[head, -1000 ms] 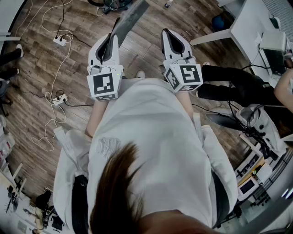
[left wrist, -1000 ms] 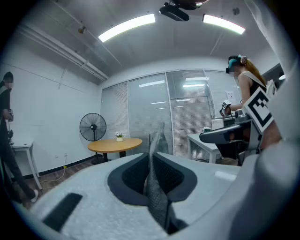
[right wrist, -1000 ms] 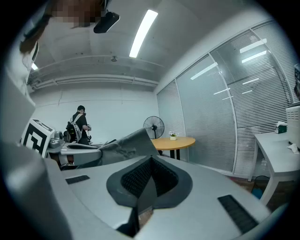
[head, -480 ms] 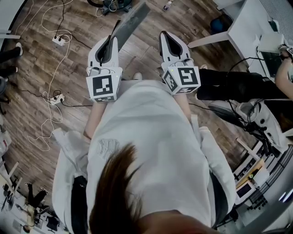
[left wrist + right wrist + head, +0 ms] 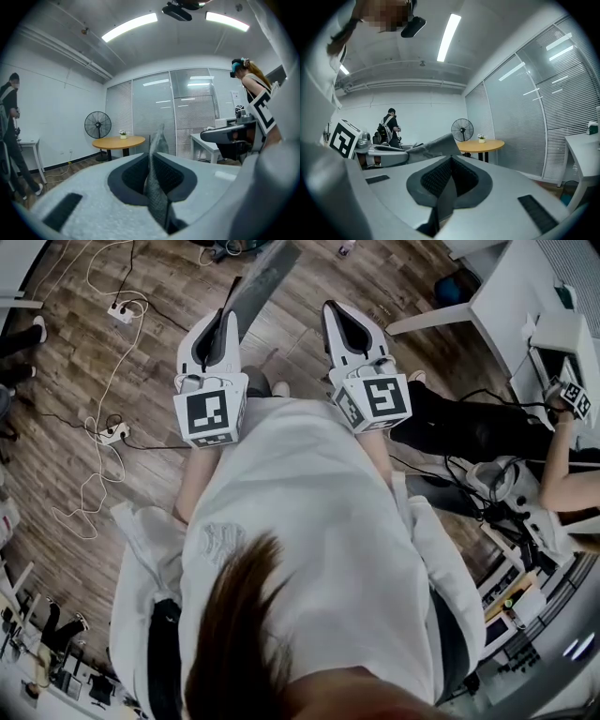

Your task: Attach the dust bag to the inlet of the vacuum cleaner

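The dust bag (image 5: 261, 284) is a flat grey fabric piece; it sticks out ahead of my left gripper (image 5: 228, 313) over the wooden floor. In the left gripper view the bag (image 5: 156, 185) stands on edge between the jaws, which are shut on it. My right gripper (image 5: 330, 307) is held beside the left one, a little apart, shut with nothing seen between its jaws (image 5: 450, 160). From the right gripper view the bag (image 5: 435, 146) shows to the left, sticking out of the left gripper (image 5: 386, 153). A dark machine (image 5: 225, 249) lies at the top edge, too cut off to identify.
Power strips (image 5: 120, 311) and white cables (image 5: 98, 484) lie on the floor at left. A white desk (image 5: 511, 287) and another person's legs (image 5: 469, 427) are at right. Ahead stand a round wooden table (image 5: 119, 141) and a fan (image 5: 97, 125). A person (image 5: 9, 126) stands at left.
Both grippers keep nearly the same place, and the bag stays in the left one. The person at the right edge has moved an arm.
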The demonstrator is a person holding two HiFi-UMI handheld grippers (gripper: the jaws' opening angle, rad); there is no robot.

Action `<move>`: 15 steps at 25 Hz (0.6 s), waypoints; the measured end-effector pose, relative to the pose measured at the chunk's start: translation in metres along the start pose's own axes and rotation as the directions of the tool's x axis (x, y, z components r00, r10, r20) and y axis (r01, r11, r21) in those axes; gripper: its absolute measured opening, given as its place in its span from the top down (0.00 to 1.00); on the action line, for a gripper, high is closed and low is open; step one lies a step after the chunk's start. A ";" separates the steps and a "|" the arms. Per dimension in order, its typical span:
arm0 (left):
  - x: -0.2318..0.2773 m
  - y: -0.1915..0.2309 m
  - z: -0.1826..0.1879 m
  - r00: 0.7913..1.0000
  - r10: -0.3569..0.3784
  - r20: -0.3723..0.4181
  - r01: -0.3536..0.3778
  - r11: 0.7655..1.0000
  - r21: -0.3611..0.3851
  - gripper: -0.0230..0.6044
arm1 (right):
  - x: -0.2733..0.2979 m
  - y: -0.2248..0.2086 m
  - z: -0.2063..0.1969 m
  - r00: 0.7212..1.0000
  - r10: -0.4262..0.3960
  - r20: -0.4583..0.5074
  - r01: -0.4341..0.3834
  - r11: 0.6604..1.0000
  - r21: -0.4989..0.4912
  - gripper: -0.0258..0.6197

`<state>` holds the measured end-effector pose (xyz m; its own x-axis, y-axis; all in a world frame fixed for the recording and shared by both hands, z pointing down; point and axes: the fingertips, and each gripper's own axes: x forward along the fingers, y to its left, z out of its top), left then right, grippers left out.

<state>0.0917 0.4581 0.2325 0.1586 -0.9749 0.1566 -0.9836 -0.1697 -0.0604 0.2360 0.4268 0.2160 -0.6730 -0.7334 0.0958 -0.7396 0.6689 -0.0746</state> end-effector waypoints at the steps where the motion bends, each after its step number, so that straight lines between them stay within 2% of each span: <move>1: 0.000 0.001 0.000 1.000 0.003 -0.003 -0.003 1.000 -0.004 0.90 | 0.001 0.001 -0.001 1.000 -0.001 -0.002 0.001 1.000 0.004 0.96; 9: 0.014 0.029 -0.009 1.000 -0.001 -0.017 0.001 1.000 -0.023 0.90 | 0.029 0.003 -0.012 0.999 -0.025 -0.042 0.026 1.000 0.016 0.96; 15: 0.051 0.073 -0.003 0.999 -0.029 -0.013 0.029 0.999 -0.021 0.90 | 0.082 0.000 -0.001 0.999 -0.043 -0.023 0.044 0.998 0.043 0.96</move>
<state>0.0281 0.3967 0.2386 0.1859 -0.9676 0.1711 -0.9803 -0.1946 -0.0354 0.1805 0.3666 0.2247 -0.6402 -0.7586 0.1212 -0.7681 0.6303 -0.1127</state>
